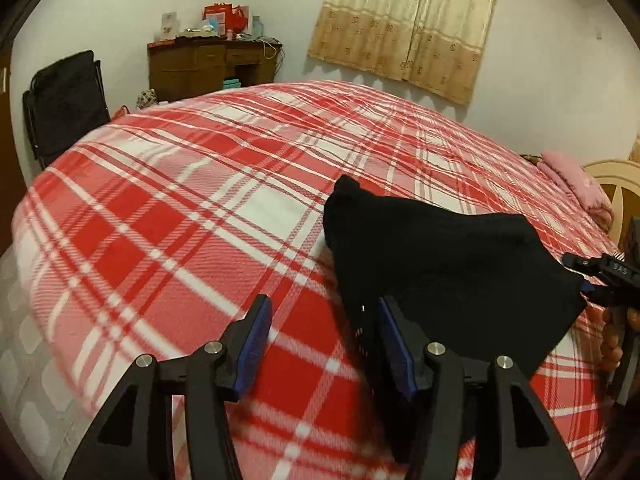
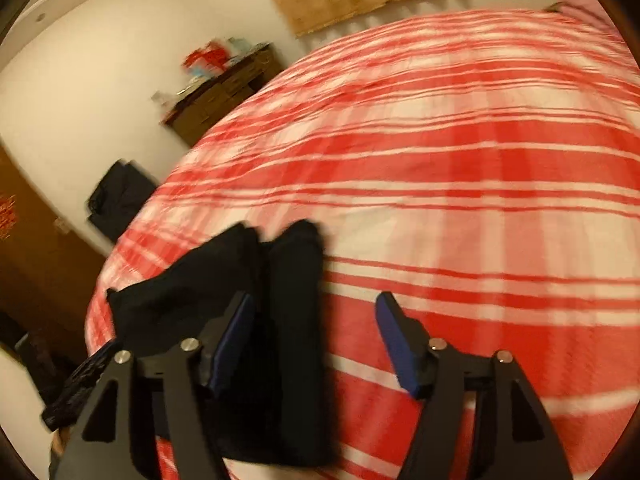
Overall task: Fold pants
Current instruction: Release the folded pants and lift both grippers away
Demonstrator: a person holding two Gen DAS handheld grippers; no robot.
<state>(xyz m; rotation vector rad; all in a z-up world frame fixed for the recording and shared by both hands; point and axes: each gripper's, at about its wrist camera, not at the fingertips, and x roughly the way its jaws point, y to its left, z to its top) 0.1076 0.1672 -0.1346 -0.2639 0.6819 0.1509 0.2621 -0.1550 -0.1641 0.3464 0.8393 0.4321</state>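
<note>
The black pants [image 1: 452, 276] lie folded into a compact bundle on the red and white plaid bed [image 1: 200, 208]. In the left wrist view my left gripper [image 1: 324, 320] is open and empty above the bedspread, just left of the bundle. The right gripper [image 1: 600, 276] shows at the right edge of that view beside the bundle. In the right wrist view my right gripper [image 2: 316, 312] is open, with the pants [image 2: 280, 312] under its left finger and between the jaws. That view is blurred by motion.
A brown desk [image 1: 208, 66] with clutter stands against the far wall, and a black folding chair [image 1: 66, 104] stands at the left. A beige curtain [image 1: 404, 20] hangs behind the bed. A pink pillow [image 1: 576, 184] and a cream chair [image 1: 616, 192] are at the right.
</note>
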